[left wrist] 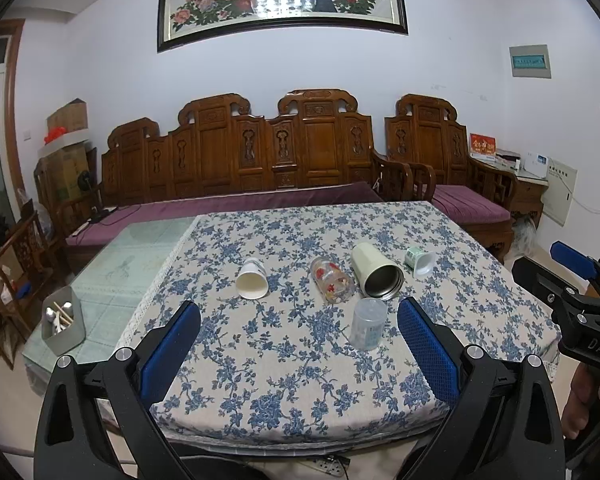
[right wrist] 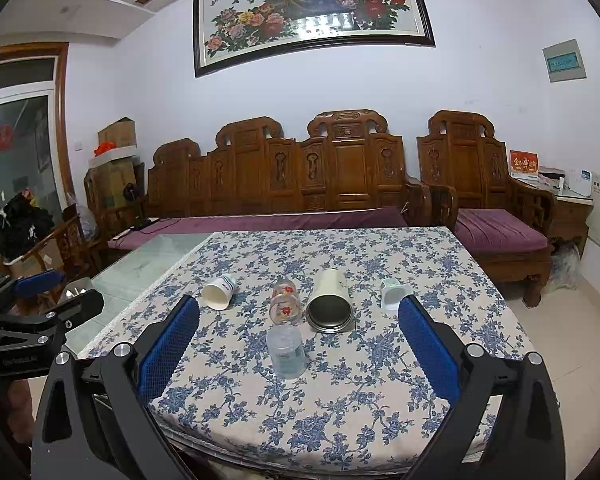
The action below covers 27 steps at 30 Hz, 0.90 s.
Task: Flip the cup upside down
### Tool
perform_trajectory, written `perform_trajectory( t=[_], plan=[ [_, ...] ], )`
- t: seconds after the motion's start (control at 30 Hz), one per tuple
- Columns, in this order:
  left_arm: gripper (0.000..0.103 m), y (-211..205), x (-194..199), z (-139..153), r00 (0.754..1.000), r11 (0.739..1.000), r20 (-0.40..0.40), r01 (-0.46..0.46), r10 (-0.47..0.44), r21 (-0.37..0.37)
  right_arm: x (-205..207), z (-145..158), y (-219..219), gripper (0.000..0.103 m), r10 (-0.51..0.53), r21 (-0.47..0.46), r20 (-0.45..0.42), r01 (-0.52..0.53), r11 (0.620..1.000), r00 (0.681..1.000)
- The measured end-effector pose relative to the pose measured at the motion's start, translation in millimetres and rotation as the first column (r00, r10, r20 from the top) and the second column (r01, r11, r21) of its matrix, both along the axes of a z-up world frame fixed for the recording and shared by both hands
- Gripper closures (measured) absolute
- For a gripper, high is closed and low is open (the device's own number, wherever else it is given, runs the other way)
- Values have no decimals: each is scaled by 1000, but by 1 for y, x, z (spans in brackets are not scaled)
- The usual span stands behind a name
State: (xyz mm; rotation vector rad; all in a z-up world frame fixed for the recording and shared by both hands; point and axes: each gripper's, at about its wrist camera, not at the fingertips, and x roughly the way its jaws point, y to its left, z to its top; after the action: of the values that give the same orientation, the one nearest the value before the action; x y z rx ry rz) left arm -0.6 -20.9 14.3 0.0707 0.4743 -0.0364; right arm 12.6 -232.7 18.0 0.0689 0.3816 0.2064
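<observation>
A translucent plastic cup [left wrist: 368,324] stands on the floral tablecloth, nearest me; it also shows in the right wrist view [right wrist: 287,350]. Behind it lie on their sides a white paper cup [left wrist: 252,279] [right wrist: 219,291], a clear glass with red flowers [left wrist: 333,280] [right wrist: 286,302], a cream steel-lined tumbler [left wrist: 376,270] [right wrist: 330,300] and a small white-green cup [left wrist: 420,262] [right wrist: 394,293]. My left gripper [left wrist: 298,340] is open and empty, above the table's near edge. My right gripper [right wrist: 298,340] is open and empty, also short of the cups.
A floral tablecloth [left wrist: 300,380] covers the glass table's right part. A grey metal holder with utensils [left wrist: 62,322] stands on the bare glass at left. Carved wooden sofas with purple cushions [left wrist: 240,200] stand behind the table.
</observation>
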Motion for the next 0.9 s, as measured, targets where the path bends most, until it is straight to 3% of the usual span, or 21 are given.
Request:
perform_trajectory(
  t=[0.9],
  plan=[
    [8,-4,-2,1,1000,1000,5,2,-1,-3,-2,3,4,3,1,2,1,-1,1000,1000]
  ],
)
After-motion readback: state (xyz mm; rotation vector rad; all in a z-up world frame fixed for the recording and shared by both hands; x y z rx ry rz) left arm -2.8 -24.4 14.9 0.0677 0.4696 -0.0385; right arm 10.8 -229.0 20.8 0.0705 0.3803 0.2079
